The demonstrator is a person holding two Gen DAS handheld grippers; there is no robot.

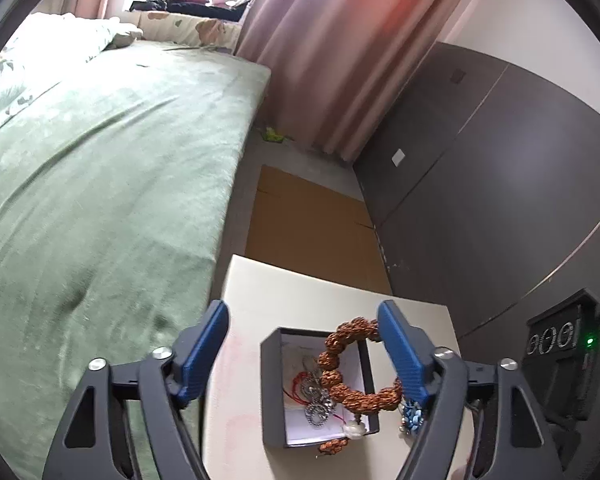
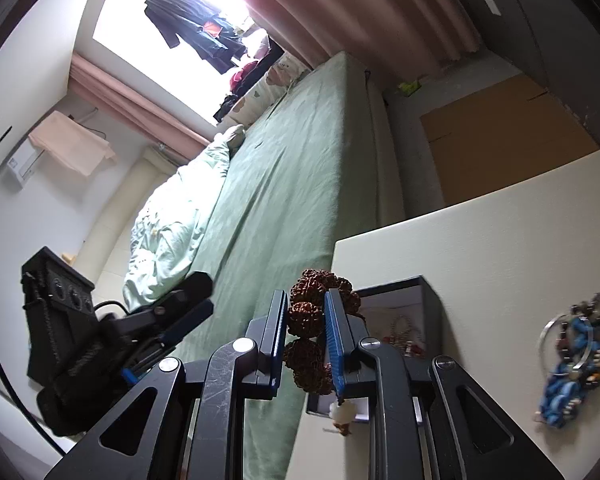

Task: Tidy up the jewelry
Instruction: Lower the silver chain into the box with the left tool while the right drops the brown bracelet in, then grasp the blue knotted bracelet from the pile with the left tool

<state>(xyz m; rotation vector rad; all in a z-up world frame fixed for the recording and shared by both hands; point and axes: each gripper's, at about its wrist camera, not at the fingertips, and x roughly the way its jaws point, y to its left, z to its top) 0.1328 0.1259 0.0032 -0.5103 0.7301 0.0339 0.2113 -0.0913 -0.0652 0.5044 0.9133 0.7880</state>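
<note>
Meanwhile the brown bead bracelet was clamped by the right gripper over the dark box, while the left gripper was spread apart, empty. If released off-centre, the bracelet could be snagged on the box rim and spilled onto the table.

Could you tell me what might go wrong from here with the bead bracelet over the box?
The right gripper pinches the brown bead bracelet by only part of its loop, so it may slip. The left gripper is open and gives no support. The bracelet's dangling white charm could land outside the dark box or snag the chains inside.
</note>
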